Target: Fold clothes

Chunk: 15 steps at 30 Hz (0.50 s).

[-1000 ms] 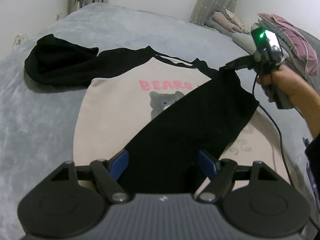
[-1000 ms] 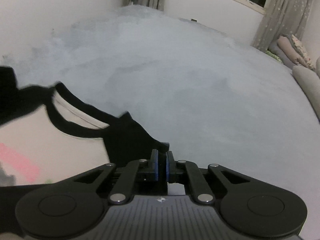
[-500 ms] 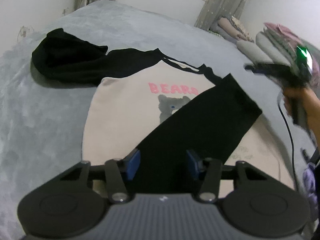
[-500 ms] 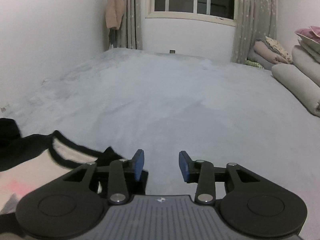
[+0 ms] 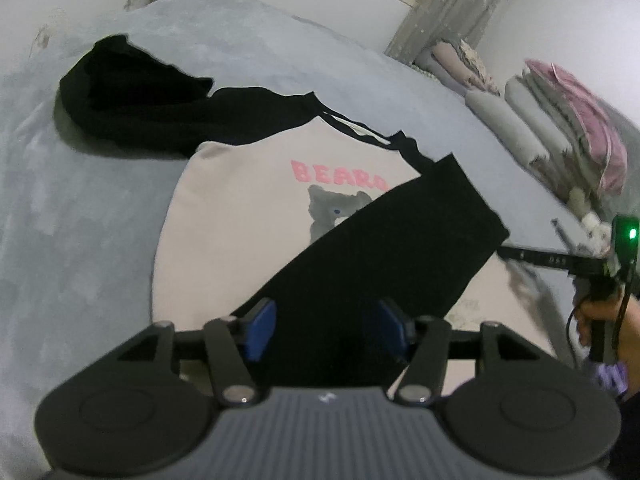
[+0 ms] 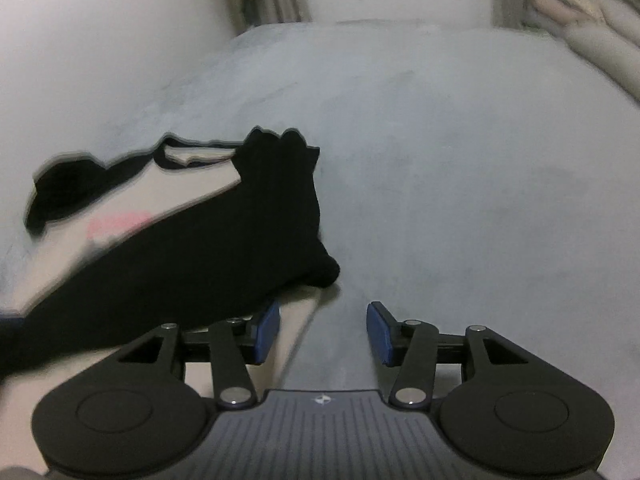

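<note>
The left gripper [image 5: 326, 330] is hovering over the black sleeve [image 5: 384, 256] with its jaws opening; the sleeve lies between the blue pads [image 5: 262, 330], but they are not pressing on it. The right gripper [image 6: 323, 334] is also opening, about half wide, and nothing is between its fingers, only the grey bed cover [image 6: 460, 184] below. The shirt [image 5: 248, 200] is lying flat on the bed cover, cream body with pink letters and a bear picture. One black sleeve is folded across its front, and the other sleeve [image 5: 132, 96] is lying bunched beyond the far shoulder. Folded bedding [image 5: 560, 136] is stacked by the wall.
</note>
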Tool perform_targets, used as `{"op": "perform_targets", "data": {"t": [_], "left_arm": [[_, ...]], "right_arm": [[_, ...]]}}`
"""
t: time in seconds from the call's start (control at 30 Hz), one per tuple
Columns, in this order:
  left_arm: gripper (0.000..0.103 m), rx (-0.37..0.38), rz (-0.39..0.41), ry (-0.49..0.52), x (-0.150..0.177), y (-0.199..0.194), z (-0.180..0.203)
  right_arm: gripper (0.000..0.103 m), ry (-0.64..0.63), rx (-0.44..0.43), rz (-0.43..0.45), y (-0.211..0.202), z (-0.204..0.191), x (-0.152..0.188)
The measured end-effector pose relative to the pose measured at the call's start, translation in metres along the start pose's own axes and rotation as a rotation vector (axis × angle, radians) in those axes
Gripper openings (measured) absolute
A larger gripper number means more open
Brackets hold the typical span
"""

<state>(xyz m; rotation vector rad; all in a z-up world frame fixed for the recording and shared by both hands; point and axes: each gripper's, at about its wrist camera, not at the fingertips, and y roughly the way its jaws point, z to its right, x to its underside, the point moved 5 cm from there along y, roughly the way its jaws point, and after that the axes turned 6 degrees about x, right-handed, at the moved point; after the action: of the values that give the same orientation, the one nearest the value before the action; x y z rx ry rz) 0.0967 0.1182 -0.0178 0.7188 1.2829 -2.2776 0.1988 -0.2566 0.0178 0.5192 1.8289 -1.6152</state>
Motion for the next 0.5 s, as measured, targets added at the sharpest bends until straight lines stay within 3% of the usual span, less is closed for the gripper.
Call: {"op": "perform_targets", "data": {"t": [0.07, 0.13, 0.17, 0.2, 0.23, 0.4, 0.5], "left_arm": [[0.048, -0.031, -0.004, 0.053, 0.001, 0.005, 0.007], [0.024, -0.064, -0.008, 0.106, 0.002, 0.010, 0.014], [0.004, -0.066, -0.014, 0.106, 0.002, 0.012, 0.013], [0.003, -0.068, -0.021, 0.105, 0.003, 0.013, 0.013], [0.002, -0.062, -0.018, 0.098, 0.002, 0.012, 0.012], [0.001, 0.059, 0.080, 0.000, -0.007, -0.028, 0.005], [0.001, 0.062, 0.116, -0.018, -0.005, -0.046, -0.005]], "right_arm": [[0.048, -0.035, 0.020, 0.038, 0.004, -0.004, -0.001], [0.042, -0.048, 0.031, 0.077, 0.009, -0.008, -0.005], [0.036, -0.057, 0.035, 0.090, 0.011, -0.010, -0.006], [0.021, -0.071, 0.035, 0.094, 0.013, -0.014, -0.006], [0.018, -0.084, 0.035, 0.099, 0.014, -0.017, -0.006], [0.017, -0.153, 0.072, 0.120, 0.012, -0.023, -0.006], [0.020, -0.171, 0.071, 0.119, 0.013, -0.018, 0.001]]}}
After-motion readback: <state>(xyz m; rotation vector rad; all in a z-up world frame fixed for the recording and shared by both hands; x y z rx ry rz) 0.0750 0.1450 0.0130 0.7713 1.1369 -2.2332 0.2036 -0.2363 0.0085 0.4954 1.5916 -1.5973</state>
